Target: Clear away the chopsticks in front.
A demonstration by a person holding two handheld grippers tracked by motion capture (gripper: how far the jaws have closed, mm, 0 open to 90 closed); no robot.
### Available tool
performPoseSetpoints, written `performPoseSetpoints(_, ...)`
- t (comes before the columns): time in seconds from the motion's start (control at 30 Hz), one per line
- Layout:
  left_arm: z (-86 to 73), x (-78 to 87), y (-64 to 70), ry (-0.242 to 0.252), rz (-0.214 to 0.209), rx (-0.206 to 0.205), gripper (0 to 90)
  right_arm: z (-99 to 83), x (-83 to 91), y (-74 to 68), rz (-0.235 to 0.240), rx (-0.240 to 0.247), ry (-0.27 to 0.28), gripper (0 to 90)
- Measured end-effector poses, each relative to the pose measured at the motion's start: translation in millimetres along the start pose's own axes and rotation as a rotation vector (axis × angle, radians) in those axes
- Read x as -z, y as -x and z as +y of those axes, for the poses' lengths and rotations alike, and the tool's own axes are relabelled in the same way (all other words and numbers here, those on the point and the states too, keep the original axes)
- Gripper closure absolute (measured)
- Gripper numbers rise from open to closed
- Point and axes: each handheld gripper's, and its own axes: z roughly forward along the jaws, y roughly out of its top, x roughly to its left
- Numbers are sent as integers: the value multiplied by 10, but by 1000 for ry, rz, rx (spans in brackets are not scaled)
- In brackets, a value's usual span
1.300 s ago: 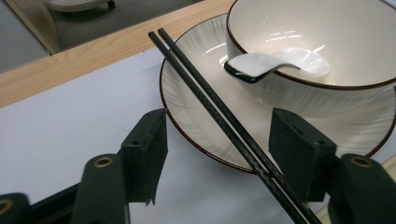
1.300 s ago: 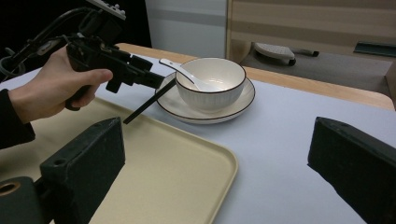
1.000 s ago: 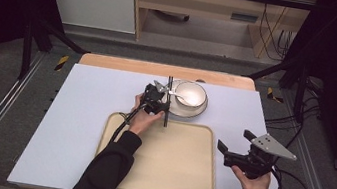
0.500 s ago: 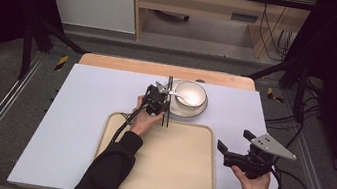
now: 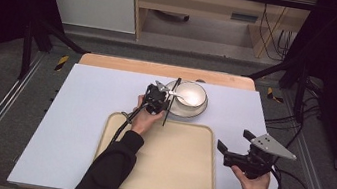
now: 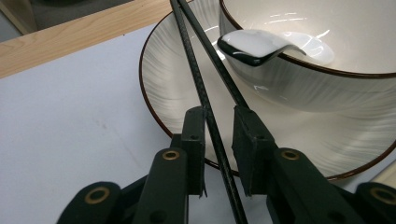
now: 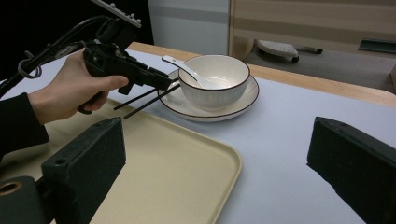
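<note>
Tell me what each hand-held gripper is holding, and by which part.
The left hand-held gripper has two black chopsticks between its jaws, partway along their length, beside the plate. The right hand-held gripper is open and holds nothing.

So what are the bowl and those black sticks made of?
The bowl looks like glazed ceramic: shiny white with a thin dark rim. The chopsticks look like carbon fibre or textured plastic: matte black with a fine woven pattern; I can't tell which.

Tongs (image 6: 219, 154) around chopsticks (image 6: 205, 95) beside bowl (image 6: 327, 70)
</note>
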Motion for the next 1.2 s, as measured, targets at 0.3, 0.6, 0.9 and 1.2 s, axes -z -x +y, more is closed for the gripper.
performPoseSetpoints(0.3, 19, -47, 16, -21, 9, 14, 771, 2, 5, 5, 4, 1, 2, 47)
performPoseSetpoints(0.6, 18, -56, 18, -18, 29, 48, 828, 1, 2, -4, 4, -1, -4, 48)
performPoseSetpoints(0.9, 14, -53, 30, -16, 35, 53, 848, 1, 4, 1, 3, 1, -2, 48)
performPoseSetpoints(1.2, 15, 73, -26, 4, 43, 74, 849, 2, 12, 4, 4, 0, 2, 49)
